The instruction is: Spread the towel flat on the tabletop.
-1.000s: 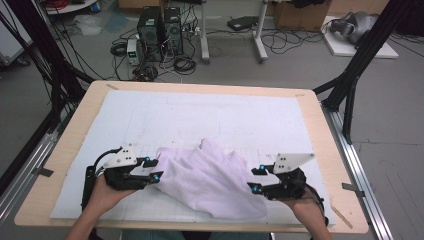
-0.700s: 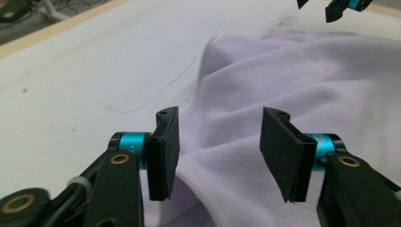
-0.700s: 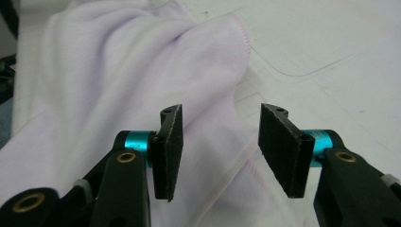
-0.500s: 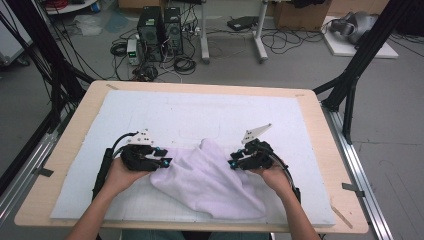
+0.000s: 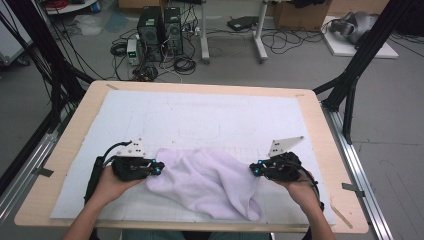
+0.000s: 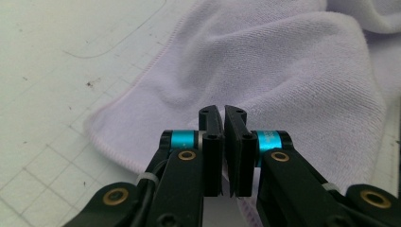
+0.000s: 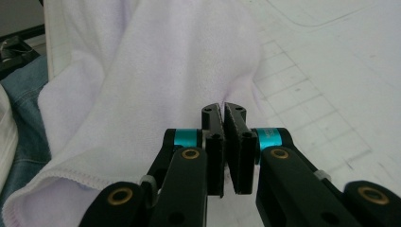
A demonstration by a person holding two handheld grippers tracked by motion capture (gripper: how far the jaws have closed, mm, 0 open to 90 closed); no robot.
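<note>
Lilac towel [image 5: 205, 182] bunched at counter's [image 5: 65, 150] 6 o'clock. Left tongs [image 5: 159, 169] and right tongs [image 5: 254, 171], jaws just closing, pinch its edges. Risk: thin bite on hem; lifting may slip a corner free.

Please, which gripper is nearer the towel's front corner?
Right. The right gripper sits just behind the corner; the left gripper, at the towel's opposite edge. Both were just closing on it.

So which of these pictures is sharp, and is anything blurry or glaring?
High view: soft and a bit grainy, evenly lit, no glare. Left gripper view: the towel weave is crisp, while the near jaws look slightly soft. Right gripper view: bright, washed-out mat, faint grid lines.
</note>
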